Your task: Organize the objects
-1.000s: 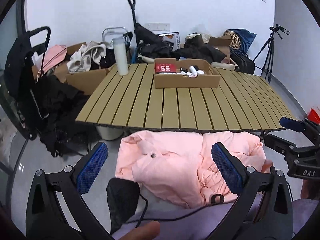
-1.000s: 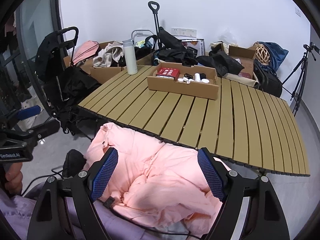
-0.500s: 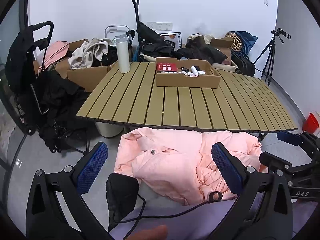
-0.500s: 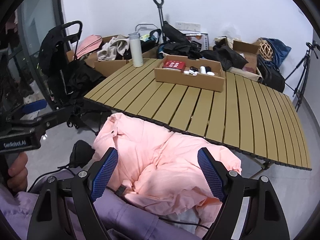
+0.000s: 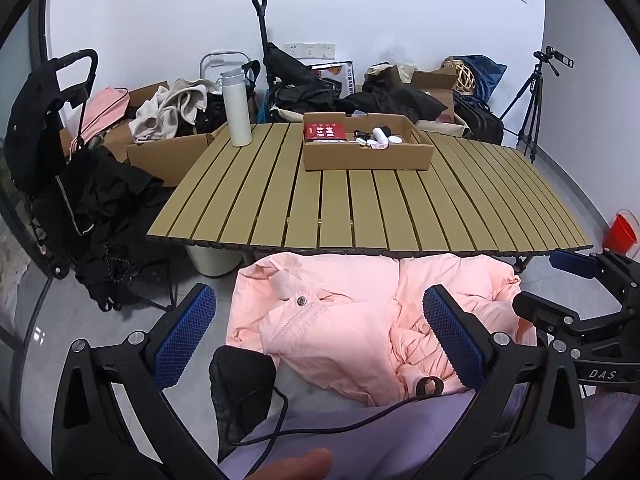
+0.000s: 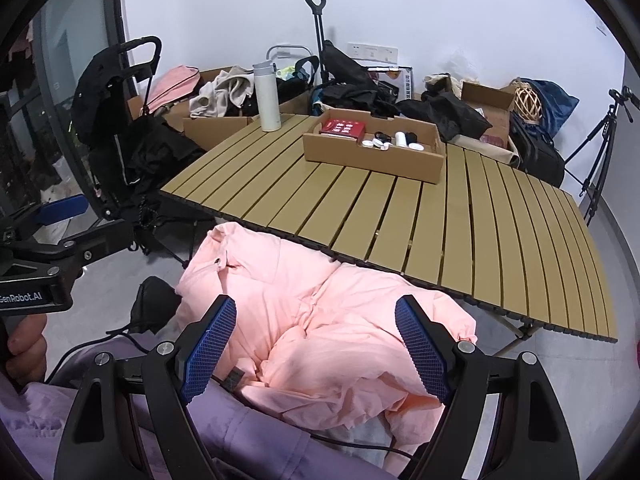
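A cardboard tray [image 5: 366,158] [image 6: 372,160] stands at the far side of the slatted table [image 5: 360,208] [image 6: 460,216]. It holds a red box [image 5: 325,133] [image 6: 342,127] and several small white and black items [image 5: 376,138] [image 6: 394,140]. A white bottle [image 5: 236,110] [image 6: 267,97] stands upright at the far left corner. My left gripper [image 5: 318,340] and right gripper [image 6: 316,350] are both open and empty, held low over a pink jacket [image 5: 360,320] [image 6: 320,320] in front of the table.
Boxes, clothes and bags [image 5: 168,112] pile up behind and left of the table. A black stroller [image 5: 52,152] stands at the left, a tripod [image 5: 532,108] and a red bucket [image 5: 620,230] at the right. A black cable [image 5: 320,420] runs across my lap.
Both grippers have drawn back and risen a little, so the table sits farther off. Both stay open and empty.
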### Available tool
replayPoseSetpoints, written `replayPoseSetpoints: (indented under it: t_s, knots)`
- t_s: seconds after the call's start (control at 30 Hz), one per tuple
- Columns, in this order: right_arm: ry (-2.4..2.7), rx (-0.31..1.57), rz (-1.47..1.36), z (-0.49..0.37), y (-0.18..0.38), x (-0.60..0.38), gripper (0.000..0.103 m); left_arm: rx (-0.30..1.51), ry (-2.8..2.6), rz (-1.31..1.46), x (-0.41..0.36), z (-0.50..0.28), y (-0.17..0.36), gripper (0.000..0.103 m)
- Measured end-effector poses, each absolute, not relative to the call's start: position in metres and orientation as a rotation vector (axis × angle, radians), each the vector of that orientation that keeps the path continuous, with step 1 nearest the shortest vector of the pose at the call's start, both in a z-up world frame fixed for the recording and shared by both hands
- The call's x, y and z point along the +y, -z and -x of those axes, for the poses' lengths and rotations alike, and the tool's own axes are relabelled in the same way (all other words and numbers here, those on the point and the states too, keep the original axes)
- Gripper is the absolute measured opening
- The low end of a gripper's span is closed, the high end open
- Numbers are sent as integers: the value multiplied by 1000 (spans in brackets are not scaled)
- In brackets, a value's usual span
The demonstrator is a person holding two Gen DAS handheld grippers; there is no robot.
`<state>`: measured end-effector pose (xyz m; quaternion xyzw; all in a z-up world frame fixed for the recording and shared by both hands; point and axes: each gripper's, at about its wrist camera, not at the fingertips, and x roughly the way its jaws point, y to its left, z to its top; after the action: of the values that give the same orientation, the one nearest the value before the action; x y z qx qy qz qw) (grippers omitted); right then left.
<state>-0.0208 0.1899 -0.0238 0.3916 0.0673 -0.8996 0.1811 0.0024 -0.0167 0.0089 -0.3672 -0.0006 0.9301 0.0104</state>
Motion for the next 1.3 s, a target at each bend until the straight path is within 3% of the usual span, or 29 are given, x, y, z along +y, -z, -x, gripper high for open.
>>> replayPoseSetpoints:
  t_s: [1.3]
  knots:
    - [2604,115,-1147,32,25,213,85,18,-2844,1202,-15,3,-1,103]
